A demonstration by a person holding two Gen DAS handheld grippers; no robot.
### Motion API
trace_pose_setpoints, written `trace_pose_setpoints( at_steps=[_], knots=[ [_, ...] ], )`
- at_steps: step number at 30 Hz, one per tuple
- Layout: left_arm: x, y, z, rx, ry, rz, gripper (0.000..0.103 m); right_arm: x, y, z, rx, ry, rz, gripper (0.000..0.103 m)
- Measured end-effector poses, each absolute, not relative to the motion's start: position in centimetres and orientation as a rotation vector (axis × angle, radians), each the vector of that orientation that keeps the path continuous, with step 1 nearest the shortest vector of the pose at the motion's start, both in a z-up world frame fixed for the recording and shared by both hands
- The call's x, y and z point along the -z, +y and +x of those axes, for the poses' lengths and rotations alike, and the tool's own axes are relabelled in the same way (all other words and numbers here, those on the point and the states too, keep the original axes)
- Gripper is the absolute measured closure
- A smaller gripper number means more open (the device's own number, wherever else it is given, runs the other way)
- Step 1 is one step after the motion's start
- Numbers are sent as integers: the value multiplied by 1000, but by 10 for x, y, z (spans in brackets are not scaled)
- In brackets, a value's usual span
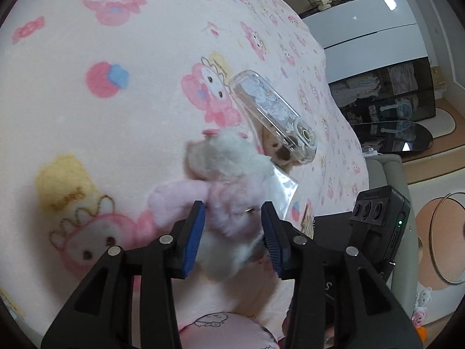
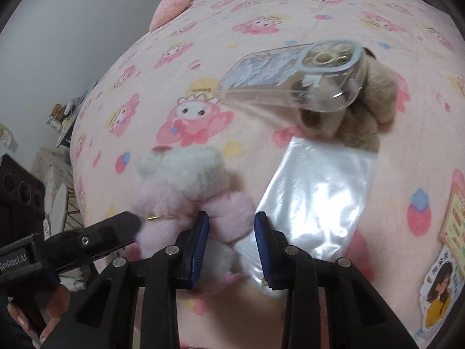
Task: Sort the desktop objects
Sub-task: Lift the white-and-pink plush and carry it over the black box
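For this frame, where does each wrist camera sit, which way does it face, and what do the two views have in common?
Left wrist: on the left claw, angled down at the blanket; its black fingers straddle the pink and white plush.
Right wrist: on the right claw, angled down; its fingers frame a plush limb and the clear plastic bag. The left claw and a hand show at lower left.
Shared: plush, bag, clear phone case, brown plush.

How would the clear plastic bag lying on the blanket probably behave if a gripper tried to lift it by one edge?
The clear plastic bag looks thin and crinkled, so it would likely droop rather than hold its shape. Its glossy surface suggests it may slip between pads. It lies flat on the soft blanket, so catching an edge could be fiddly.
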State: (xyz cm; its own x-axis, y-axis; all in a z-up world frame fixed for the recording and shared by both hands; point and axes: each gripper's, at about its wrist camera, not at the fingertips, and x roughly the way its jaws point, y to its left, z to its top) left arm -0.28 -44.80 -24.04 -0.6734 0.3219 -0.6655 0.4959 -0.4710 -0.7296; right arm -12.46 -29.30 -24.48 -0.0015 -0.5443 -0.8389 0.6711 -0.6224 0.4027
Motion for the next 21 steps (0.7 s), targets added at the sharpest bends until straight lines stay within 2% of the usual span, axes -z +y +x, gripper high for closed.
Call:
trace_pose_setpoints(
  at_steps=[2,4,9,21],
  knots=[
    [235,-438,-6,2290,1495,1241,63,247,-293,-122,1736,110,1422,73],
    [217,-426,-3,2334,1432,1249,64,243,-289,-120,1731,113,1442,78],
    [169,-385,1,2466,1308,1258,65,203,-252,-103,1746,63,1371,80],
    [78,-221,-44,2797,1124,1350,63,105,-85,-103,1972,-52,1207,81]
  ],
)
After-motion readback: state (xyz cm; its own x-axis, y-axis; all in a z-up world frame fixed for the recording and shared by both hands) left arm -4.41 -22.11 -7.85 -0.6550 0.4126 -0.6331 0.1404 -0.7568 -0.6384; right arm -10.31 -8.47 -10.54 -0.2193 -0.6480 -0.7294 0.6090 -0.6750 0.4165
